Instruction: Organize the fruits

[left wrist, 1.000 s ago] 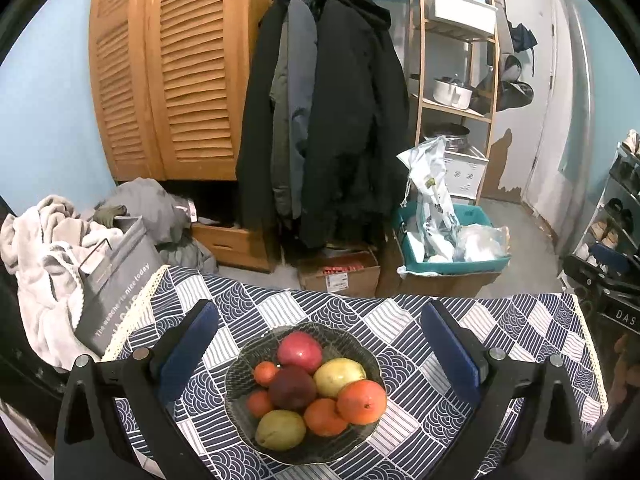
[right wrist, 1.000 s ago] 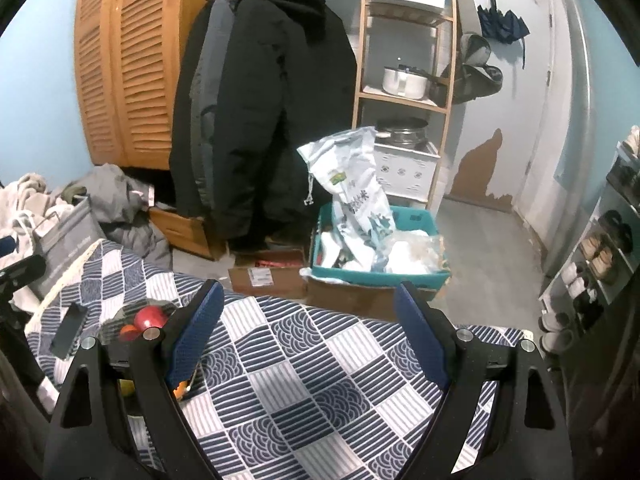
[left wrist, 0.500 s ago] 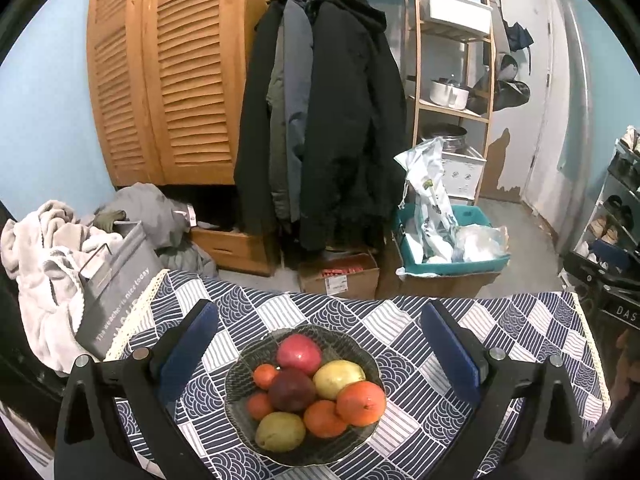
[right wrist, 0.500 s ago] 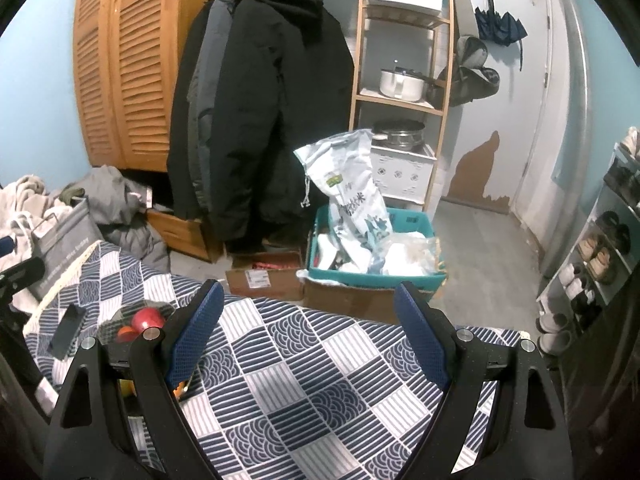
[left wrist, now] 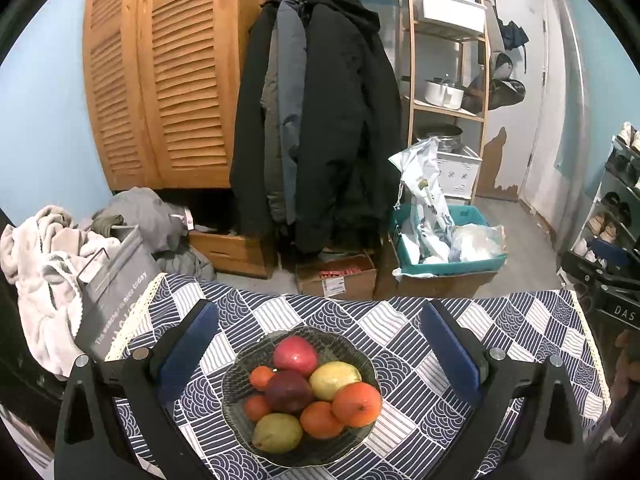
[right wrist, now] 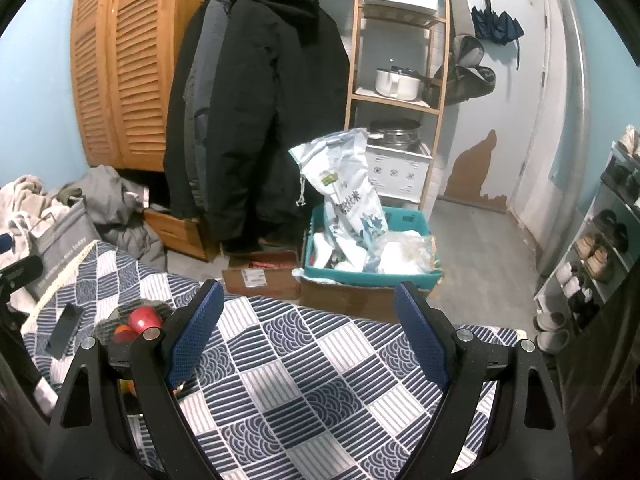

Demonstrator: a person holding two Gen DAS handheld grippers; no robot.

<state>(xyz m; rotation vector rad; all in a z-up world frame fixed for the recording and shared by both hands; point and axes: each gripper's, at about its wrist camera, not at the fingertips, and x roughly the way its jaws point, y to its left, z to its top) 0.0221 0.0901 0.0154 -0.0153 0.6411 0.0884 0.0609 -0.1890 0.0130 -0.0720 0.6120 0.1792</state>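
A dark glass bowl [left wrist: 360, 360] sits on the blue-and-white patterned tablecloth [left wrist: 520, 328]. It holds several fruits: a red apple [left wrist: 295, 355], a dark plum [left wrist: 289, 391], a yellow lemon [left wrist: 334, 375], oranges [left wrist: 357, 405] and a green pear [left wrist: 277, 433]. My left gripper [left wrist: 319, 334] is open and empty, its blue pads on either side above the bowl. My right gripper [right wrist: 310, 316] is open and empty over bare cloth; the bowl [right wrist: 116, 316] and the apple [right wrist: 145, 319] show at its left, partly hidden by the left finger.
The table's far edge drops to the floor. Beyond it stand a cardboard box [left wrist: 338, 278], a teal crate of bags [left wrist: 448, 248], hanging coats [left wrist: 320, 120], a wooden shelf [left wrist: 444, 80] and a grey bag [left wrist: 112, 280] at the left. A black phone-like object [right wrist: 62, 330] lies on the cloth.
Both views have tilted slightly upward and pulled back; the bowl sits a little lower in the left wrist view. Both grippers stay open and nothing was grasped.
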